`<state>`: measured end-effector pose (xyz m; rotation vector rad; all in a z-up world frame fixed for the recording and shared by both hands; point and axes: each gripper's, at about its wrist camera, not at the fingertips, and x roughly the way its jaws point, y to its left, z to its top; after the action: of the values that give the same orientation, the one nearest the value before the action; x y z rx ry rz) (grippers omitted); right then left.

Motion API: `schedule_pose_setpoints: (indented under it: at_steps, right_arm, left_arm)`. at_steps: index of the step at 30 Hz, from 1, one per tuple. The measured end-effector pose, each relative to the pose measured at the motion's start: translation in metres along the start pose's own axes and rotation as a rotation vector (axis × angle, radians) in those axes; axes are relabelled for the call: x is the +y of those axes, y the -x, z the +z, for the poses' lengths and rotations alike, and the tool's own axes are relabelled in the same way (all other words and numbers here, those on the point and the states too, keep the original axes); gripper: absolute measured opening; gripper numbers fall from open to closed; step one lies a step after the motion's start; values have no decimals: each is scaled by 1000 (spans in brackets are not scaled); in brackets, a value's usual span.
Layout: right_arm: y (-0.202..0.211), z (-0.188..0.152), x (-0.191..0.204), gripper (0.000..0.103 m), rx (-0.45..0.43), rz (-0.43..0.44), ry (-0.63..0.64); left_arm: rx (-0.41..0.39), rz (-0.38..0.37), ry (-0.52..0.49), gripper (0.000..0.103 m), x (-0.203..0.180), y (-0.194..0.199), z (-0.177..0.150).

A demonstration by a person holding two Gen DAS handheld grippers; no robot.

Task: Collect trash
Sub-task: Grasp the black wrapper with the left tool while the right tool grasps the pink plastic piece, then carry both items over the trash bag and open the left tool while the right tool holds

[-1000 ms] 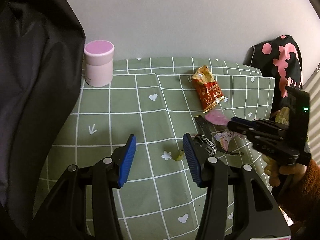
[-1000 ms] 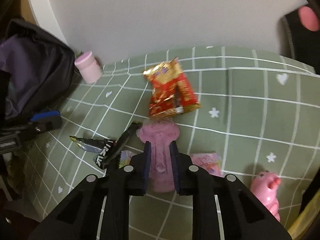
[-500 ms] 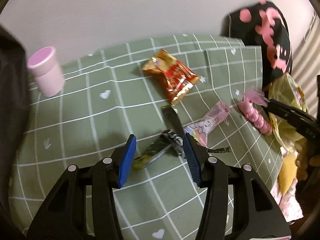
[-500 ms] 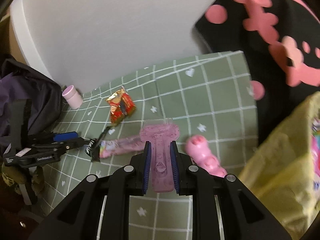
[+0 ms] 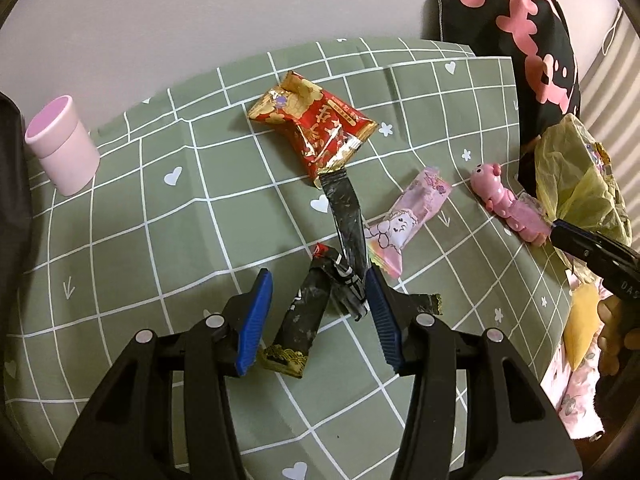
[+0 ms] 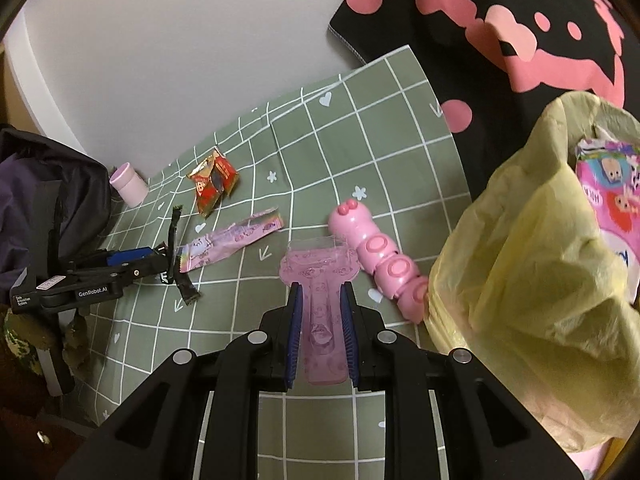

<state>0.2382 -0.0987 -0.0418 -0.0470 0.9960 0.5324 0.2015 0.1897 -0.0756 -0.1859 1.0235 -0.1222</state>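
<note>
My right gripper (image 6: 320, 298) is shut on a pink plastic wrapper (image 6: 320, 276) and holds it above the green checked cloth (image 6: 360, 120), just left of the yellow trash bag (image 6: 532, 280). My left gripper (image 5: 316, 280) is open, low over crumpled black wrappers (image 5: 308, 304) that lie between its fingers. A long black wrapper strip (image 5: 346, 212), a pink cartoon wrapper (image 5: 408, 224) and a red and gold snack packet (image 5: 316, 128) lie on the cloth beyond it. The right gripper's tip also shows in the left wrist view (image 5: 560, 229).
A pink pig toy (image 6: 380, 256) lies by the bag's edge. A pink lidded jar (image 5: 62, 146) stands at the far left. A dark bag (image 6: 44, 184) lies left of the cloth. A black cover with pink spots (image 5: 520, 40) is at the back right.
My right gripper has carried the pink wrapper rightward, close to the yellow bag. My left gripper has moved forward and down, so the black wrappers now sit between its fingers.
</note>
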Motion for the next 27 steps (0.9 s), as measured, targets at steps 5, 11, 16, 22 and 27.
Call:
schedule_pose_setpoints:
  at_steps: [5,11,16,22,27]
  right_arm:
    - [0,-1,3,19,0,1,5]
    - [2,1,4,19,-6,-2,7]
    - [7,2,5,19,-19,-6,14]
    - [18,6,6,19,-48,-18,24]
    - [30,14,1,19,-76,-37,17]
  left_arm:
    - [29,-11,2,43,-1,-5,-3]
    - [11,-20,-6,21,-3,0,-2]
    - [-30,-34,3,18,-3,14,5]
    - [-92,-63,10,18,-11,35,18]
    - [-126,-89,4,18,-20,47,35]
